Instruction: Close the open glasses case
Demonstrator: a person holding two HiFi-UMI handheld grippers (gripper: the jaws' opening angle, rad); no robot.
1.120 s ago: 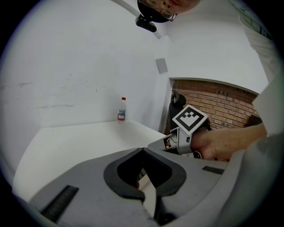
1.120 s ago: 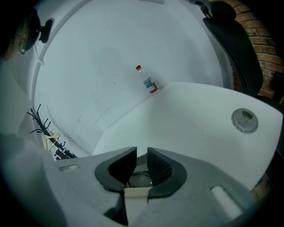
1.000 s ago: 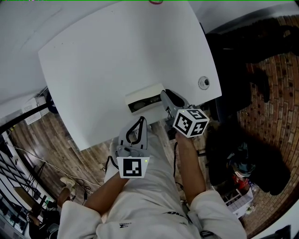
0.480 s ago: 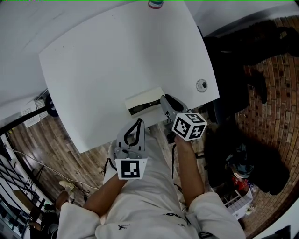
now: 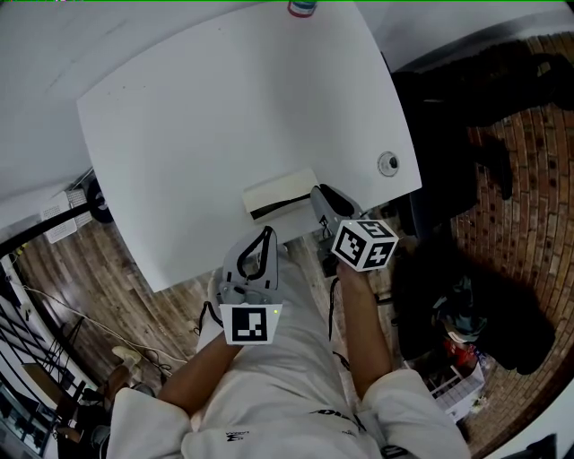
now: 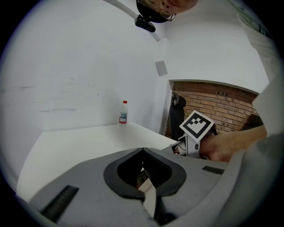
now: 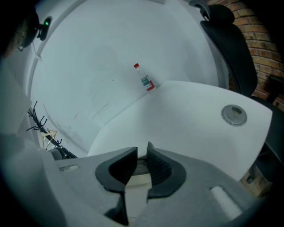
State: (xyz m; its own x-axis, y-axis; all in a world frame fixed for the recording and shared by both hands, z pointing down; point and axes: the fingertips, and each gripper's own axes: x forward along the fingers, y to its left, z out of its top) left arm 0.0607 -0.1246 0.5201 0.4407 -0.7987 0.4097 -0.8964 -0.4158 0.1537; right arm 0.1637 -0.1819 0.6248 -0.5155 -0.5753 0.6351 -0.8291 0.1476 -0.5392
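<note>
A cream glasses case (image 5: 280, 194) lies near the front edge of the white table (image 5: 224, 108). Its lid is almost down, and only a thin dark slit shows along its front. My right gripper (image 5: 317, 194) sits at the case's right end. In the right gripper view its jaws (image 7: 142, 151) stand a narrow gap apart and are closing, with the cream case (image 7: 138, 170) visible through the gap beneath them. My left gripper (image 5: 267, 233) hangs below the table's front edge, apart from the case. Its tips (image 6: 142, 150) meet, with nothing held.
A small bottle (image 5: 302, 8) stands at the table's far edge. A round metal cable port (image 5: 387, 163) is set in the table to the right. A black chair (image 5: 466, 99) stands beyond the right edge. The person's lap is beneath both grippers.
The case's lid has come down: the wide dark opening has narrowed to a slit. Both grippers have hardly moved.
</note>
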